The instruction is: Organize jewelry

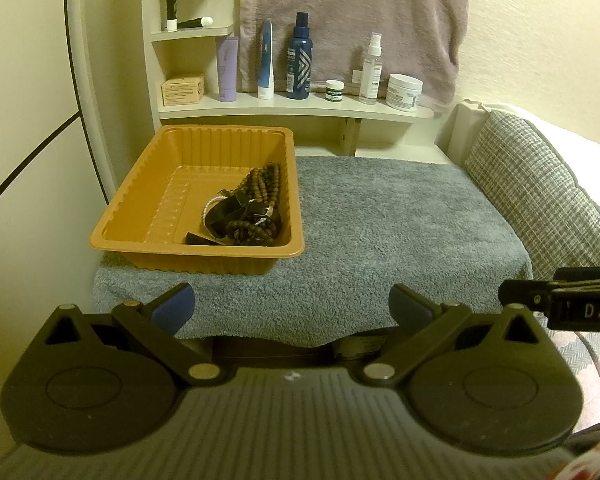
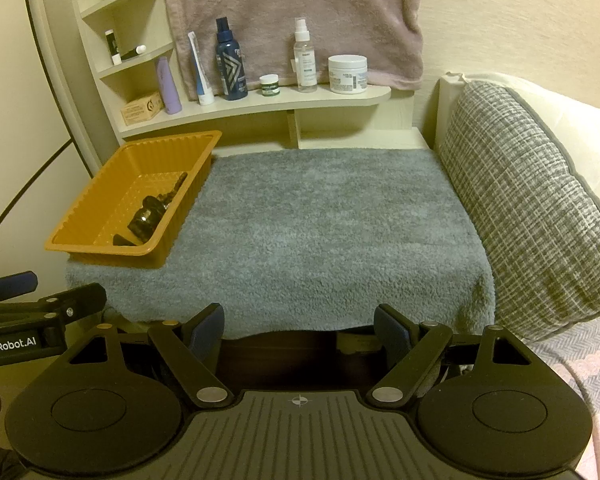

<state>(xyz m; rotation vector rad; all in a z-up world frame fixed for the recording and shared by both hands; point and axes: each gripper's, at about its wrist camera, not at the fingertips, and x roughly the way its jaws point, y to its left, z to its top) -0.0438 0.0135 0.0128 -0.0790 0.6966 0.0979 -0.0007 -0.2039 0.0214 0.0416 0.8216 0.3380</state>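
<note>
An orange plastic tray (image 1: pixel 140 200) (image 2: pixel 96 216) stands on the left of a grey towel (image 1: pixel 380 232) (image 2: pixel 320 232). In its right half lies a heap of jewelry (image 1: pixel 248 212) (image 2: pixel 152 216): brown bead strings, a dark strap and a small white band. My left gripper (image 1: pixel 292 308) hovers open over the towel's near edge, nothing between its blue pads. My right gripper (image 2: pixel 300 332) is likewise open and empty at the near edge, to the right of the left one. The left gripper's fingers (image 2: pixel 12 284) show at the left edge of the right wrist view.
A cream shelf (image 1: pixel 300 110) (image 2: pixel 260 100) behind the towel carries several bottles, tubes and jars. A pink towel (image 1: pixel 352 20) hangs on the wall above. A grey checked cushion (image 1: pixel 540 184) (image 2: pixel 532 208) borders the right side. A wall panel stands to the left.
</note>
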